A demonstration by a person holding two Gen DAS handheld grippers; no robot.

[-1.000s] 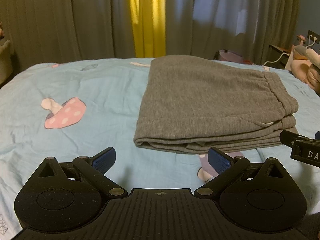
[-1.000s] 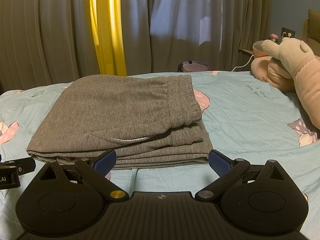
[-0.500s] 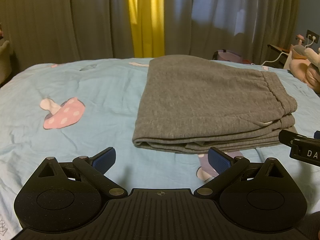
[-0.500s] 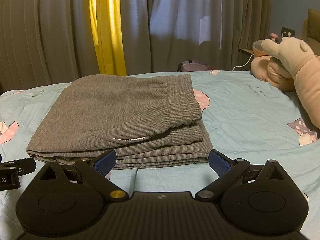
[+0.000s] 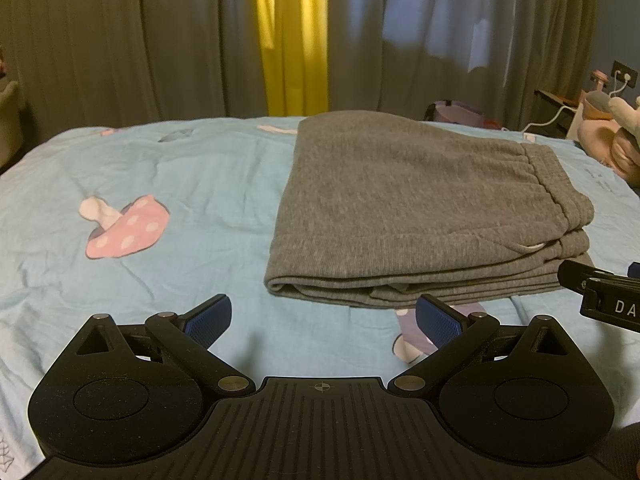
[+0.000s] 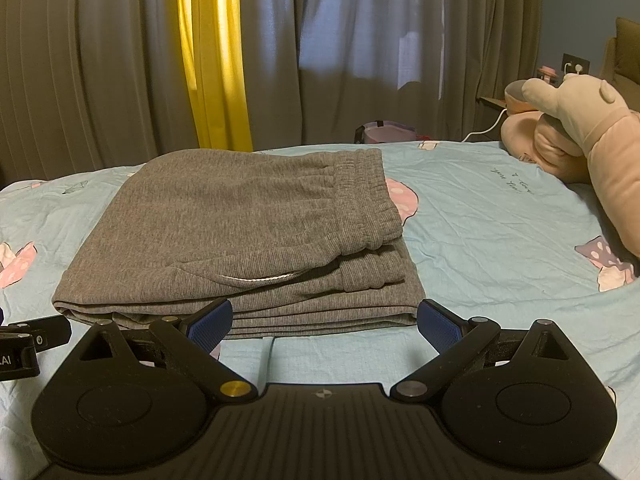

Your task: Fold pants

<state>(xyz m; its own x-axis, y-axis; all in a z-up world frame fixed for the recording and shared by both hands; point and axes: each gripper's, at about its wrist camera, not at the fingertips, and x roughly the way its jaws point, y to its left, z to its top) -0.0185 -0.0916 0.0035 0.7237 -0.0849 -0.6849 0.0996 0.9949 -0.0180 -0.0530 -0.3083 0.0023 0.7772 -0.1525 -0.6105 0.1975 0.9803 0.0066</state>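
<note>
Lying folded in a neat grey stack on the bed [image 5: 168,168], the pants [image 5: 416,208] look finished; both the left hand-held gripper [image 5: 323,320] and right hand-held gripper [image 6: 325,322] hang spread wide and empty just short of them, likely released.

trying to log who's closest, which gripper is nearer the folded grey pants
Right. The right gripper sits at the near edge of the folded grey pants, open. The left gripper is open too, short of the pants' near-left corner, over the sheet.

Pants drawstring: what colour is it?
White, peeking from the grey pants as a drawstring; clearest in the right wrist view.
</note>
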